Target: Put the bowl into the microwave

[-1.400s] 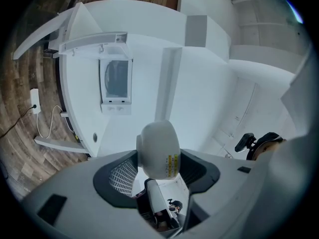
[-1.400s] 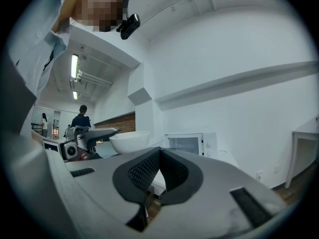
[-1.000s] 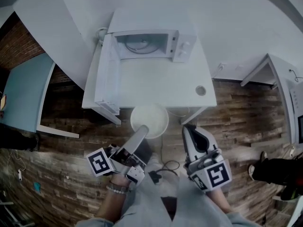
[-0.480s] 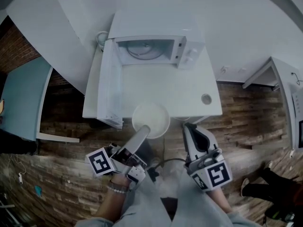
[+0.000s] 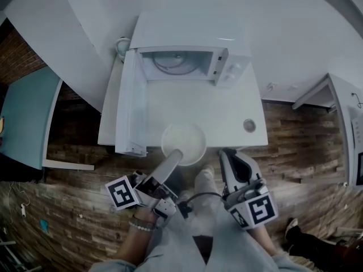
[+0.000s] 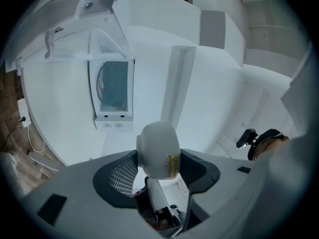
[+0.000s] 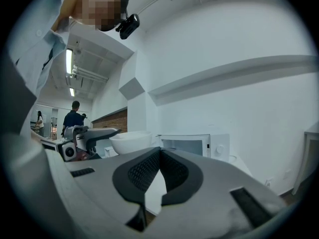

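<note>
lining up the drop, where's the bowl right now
Head view centre: the bowl is in the left gripper at the table's near edge, in front of the open microwave.

A yellow sticker (image 6: 172,164) shows on the underside of the bowl (image 6: 158,148), but its print is too small to read. The two marker cubes (image 5: 121,194) (image 5: 261,208) carry only black-and-white square patterns, no letters or digits. No print on the microwave (image 5: 232,67) front is legible either.
</note>
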